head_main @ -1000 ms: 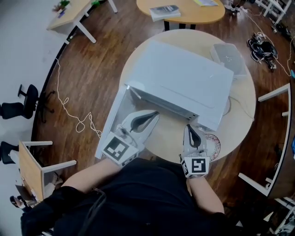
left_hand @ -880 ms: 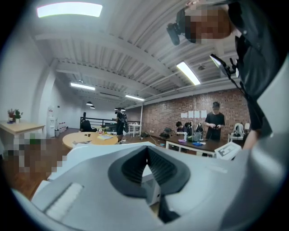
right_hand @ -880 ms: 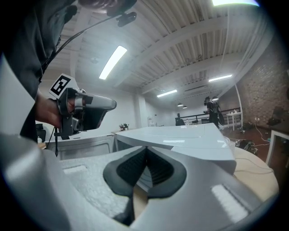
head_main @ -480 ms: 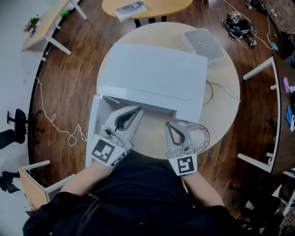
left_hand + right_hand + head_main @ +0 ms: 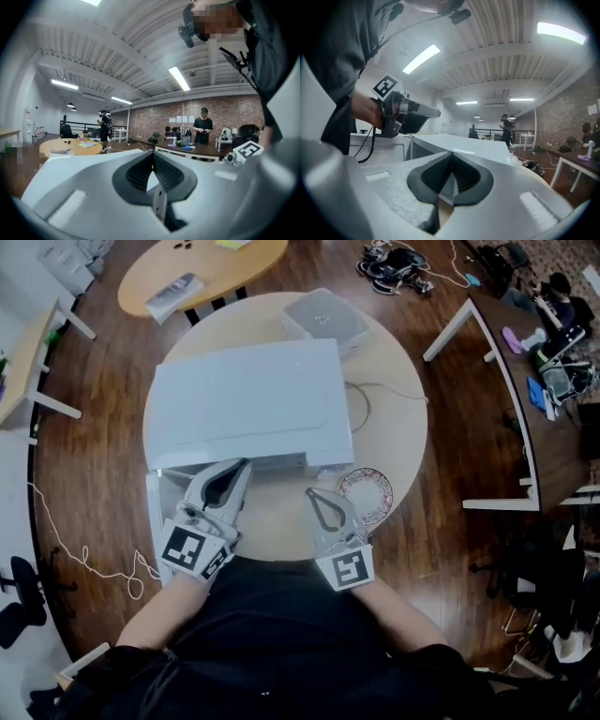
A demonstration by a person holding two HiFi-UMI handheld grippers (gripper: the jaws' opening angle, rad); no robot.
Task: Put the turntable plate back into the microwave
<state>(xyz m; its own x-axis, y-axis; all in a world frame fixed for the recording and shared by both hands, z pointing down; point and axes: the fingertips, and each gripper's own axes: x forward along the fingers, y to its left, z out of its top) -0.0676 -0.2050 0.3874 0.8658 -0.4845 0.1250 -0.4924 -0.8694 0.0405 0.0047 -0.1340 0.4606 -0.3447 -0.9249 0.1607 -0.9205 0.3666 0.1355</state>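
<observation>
The turntable plate (image 5: pixel 370 491), clear glass with a red patterned rim, lies on the round table (image 5: pixel 394 418) by the white microwave's (image 5: pixel 248 399) right front corner. My right gripper (image 5: pixel 309 494) is shut and empty, with its tips just left of the plate and not touching it. My left gripper (image 5: pixel 246 465) is also shut on nothing and points at the microwave's front near the open door (image 5: pixel 152 507). In the right gripper view the microwave (image 5: pixel 478 147) lies beyond my shut jaws. The left gripper view (image 5: pixel 152 152) looks over the microwave's top into the room.
A small white box (image 5: pixel 323 317) sits on the table behind the microwave, and a cable (image 5: pixel 361 404) loops at its right. Another oval table (image 5: pixel 202 263) stands further back, and desks stand at the right. People stand in the background.
The head view has swung, so the microwave sits further left and the plate shows in full. The left gripper has drifted along the microwave's front. Both grippers stay shut.
</observation>
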